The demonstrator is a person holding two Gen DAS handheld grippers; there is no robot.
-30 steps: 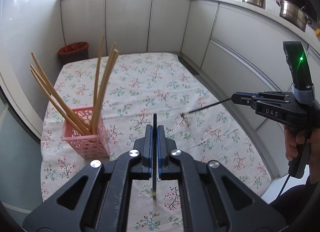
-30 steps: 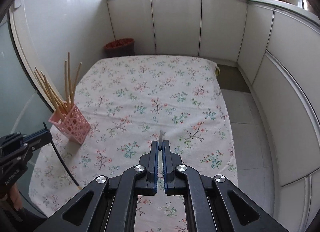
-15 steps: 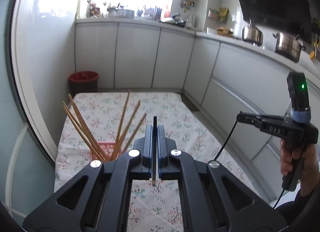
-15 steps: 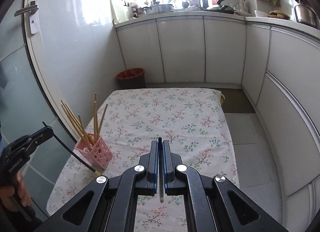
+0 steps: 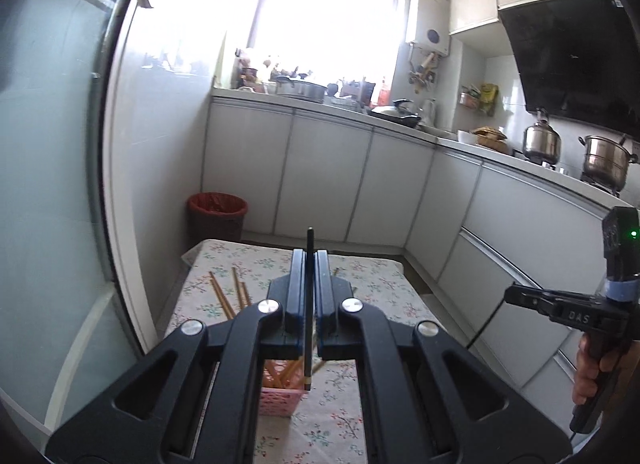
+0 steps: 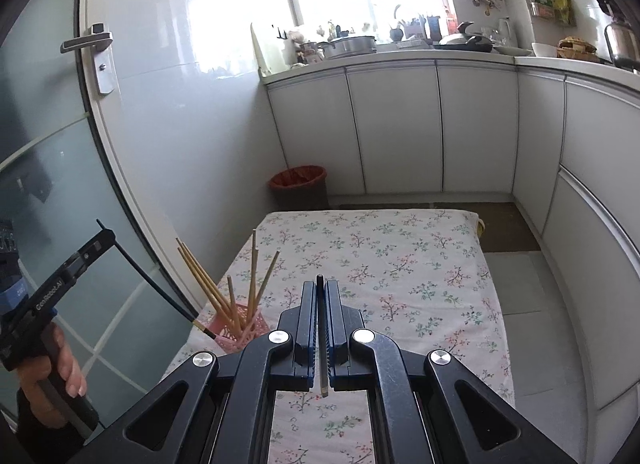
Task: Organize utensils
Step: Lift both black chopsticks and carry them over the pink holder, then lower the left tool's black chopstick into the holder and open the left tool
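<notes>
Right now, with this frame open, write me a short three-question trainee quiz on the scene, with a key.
1. True or false: the left tool is shut on a slim dark chopstick.
2. The pink perforated plastic basket holds: A) steel spoons, B) light wooden chopsticks, C) nothing.
3. Fill in: the right tool grips a second dark chopstick above the ____-patterned tablecloth.
Key: 1 true; 2 B; 3 floral.
</notes>
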